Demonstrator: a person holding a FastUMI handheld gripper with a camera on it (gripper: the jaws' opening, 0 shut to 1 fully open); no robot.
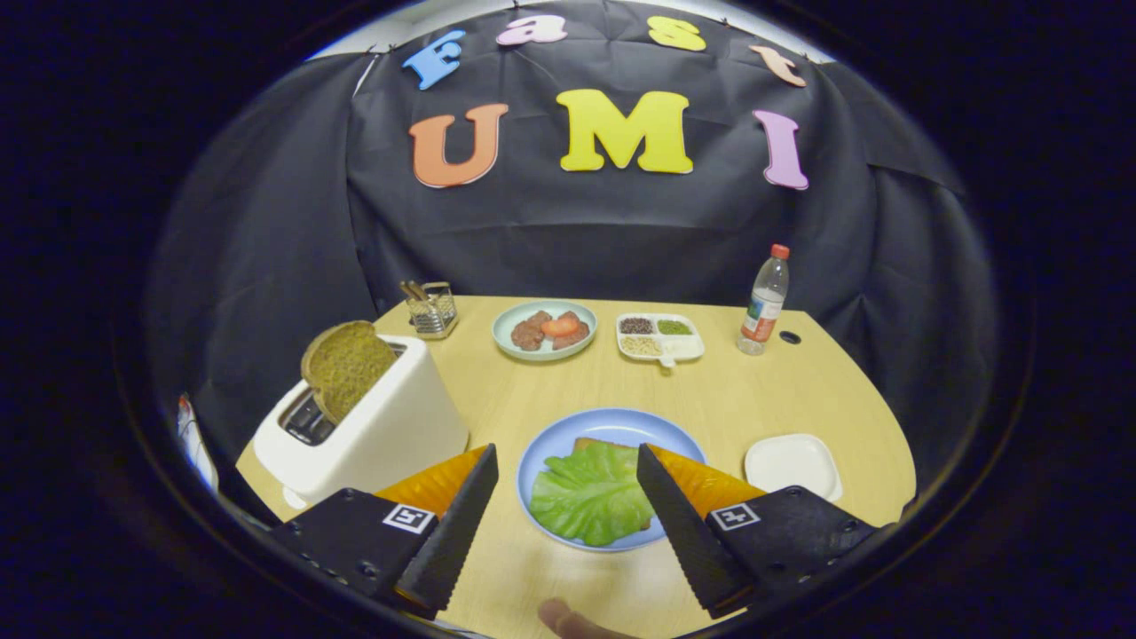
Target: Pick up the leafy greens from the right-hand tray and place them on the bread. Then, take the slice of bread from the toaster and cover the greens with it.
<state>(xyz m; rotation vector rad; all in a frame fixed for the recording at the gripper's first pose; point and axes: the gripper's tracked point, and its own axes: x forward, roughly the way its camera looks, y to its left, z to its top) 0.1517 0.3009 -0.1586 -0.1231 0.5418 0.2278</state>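
A green lettuce leaf [590, 493] lies on a slice of bread [596, 443] whose brown far edge peeks out, both on a blue plate [612, 424] between and just ahead of my fingers. My gripper [566, 463] is open and holds nothing; its two black fingers [461, 515] flank the plate. A brown slice of bread [346, 366] stands tilted in the slot of the white toaster [373, 426], ahead of the left finger. An empty white tray [792, 463] sits to the right of the plate, beyond the right finger.
Beyond the blue plate stand a pale green plate with meat and tomato [544, 329] and a divided dish of grains [659, 337]. A water bottle [765, 302] is at the back right, a wire holder [431, 309] at the back left. A fingertip [568, 619] shows close below.
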